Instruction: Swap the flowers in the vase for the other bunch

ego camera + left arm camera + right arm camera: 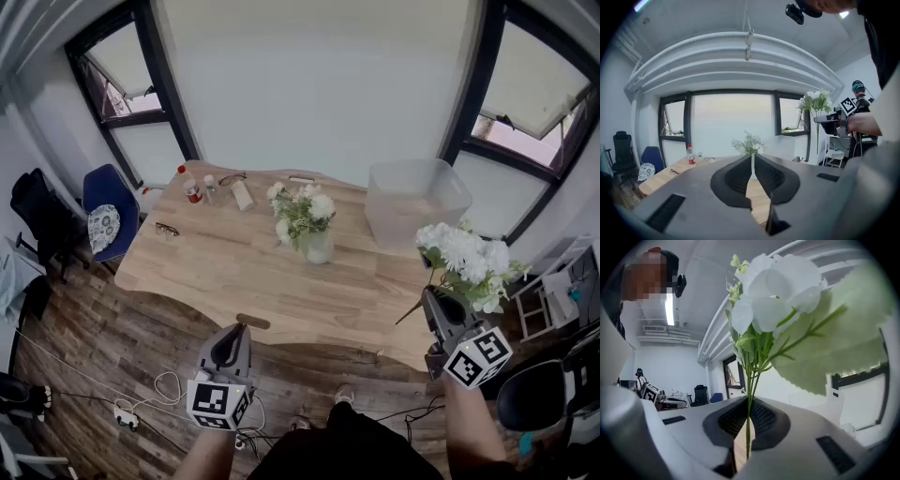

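A pale glass vase (319,247) stands mid-table with a small bunch of white flowers (302,208) in it. My right gripper (432,298) hovers past the table's right end, shut on the thin green stems of a second, fuller white bunch (466,261). In the right gripper view those stems (749,427) run up between the closed jaws to big white blossoms (778,296). My left gripper (240,330) hangs at the table's front edge, shut and empty. In the left gripper view it (752,160) points at the vase (752,169).
The wooden table (216,272) also carries a clear plastic box (412,197) at the back right, a red-labelled bottle (191,187) and glasses (167,230) at the back left. A blue chair (108,217) stands to the left. Cables (141,398) lie on the floor.
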Demonstrator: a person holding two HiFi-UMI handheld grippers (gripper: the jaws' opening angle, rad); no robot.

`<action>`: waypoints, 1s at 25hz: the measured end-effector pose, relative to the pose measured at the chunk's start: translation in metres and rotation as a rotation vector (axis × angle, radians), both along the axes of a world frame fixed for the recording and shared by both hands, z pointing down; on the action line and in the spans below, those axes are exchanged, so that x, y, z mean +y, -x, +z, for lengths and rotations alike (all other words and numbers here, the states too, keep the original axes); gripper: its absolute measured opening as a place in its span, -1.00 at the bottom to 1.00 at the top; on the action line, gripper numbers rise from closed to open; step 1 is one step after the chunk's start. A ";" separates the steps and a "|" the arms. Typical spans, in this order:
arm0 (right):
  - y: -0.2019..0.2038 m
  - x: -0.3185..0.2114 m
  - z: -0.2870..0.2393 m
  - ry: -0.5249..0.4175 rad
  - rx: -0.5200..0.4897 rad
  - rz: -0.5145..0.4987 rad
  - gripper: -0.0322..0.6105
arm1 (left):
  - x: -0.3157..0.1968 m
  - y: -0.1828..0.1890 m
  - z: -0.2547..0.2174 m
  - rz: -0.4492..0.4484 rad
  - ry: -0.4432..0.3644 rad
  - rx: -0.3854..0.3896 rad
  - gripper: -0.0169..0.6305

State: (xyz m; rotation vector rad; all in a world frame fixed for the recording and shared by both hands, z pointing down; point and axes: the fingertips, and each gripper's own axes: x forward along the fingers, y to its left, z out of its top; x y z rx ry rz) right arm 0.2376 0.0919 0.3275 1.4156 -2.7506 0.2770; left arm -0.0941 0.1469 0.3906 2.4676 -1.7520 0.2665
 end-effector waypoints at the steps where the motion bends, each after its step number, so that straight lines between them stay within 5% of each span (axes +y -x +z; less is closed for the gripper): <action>1: -0.001 -0.001 0.001 -0.002 -0.003 -0.003 -0.80 | -0.002 -0.002 -0.001 -0.001 -0.004 0.005 -0.88; 17: -0.012 -0.068 0.003 -0.025 0.018 -0.153 -0.80 | -0.077 -0.030 -0.022 -0.090 -0.014 -0.035 -0.88; 25: -0.016 -0.107 0.010 -0.021 0.010 -0.118 -0.80 | -0.127 -0.031 -0.026 -0.067 -0.036 -0.038 -0.88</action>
